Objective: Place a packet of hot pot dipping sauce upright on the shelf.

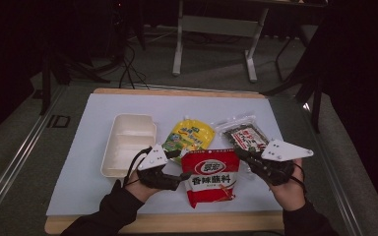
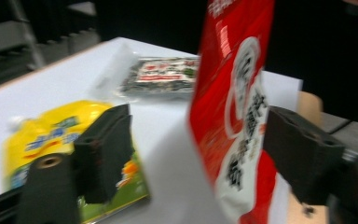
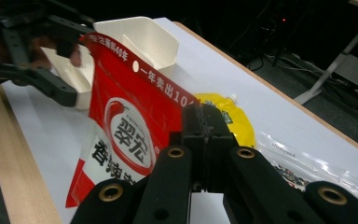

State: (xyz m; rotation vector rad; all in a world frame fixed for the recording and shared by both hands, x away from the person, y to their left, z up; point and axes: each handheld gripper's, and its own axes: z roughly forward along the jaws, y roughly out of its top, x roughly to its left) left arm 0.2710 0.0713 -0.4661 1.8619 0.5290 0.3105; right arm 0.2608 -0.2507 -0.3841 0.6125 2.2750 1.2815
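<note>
The right gripper's [image 3: 204,135] black fingers [image 3: 214,140] are clamped on the edge of the red-and-white printed plastic sauce pouch [image 1: 210,175]. The left gripper's [image 2: 200,154] fingers [image 2: 103,151] stand apart with the pouch between them, not pressing it. The pouch is held above the white mat [image 1: 93,147] between both grippers, its long axis running toward the person, top edge facing the yellow spouted pouch [image 1: 189,135].

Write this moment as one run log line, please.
right claw: shut on red bag | left claw: open around bag edge | bag: lifted off table | tray, yellow pouch: on table
</note>
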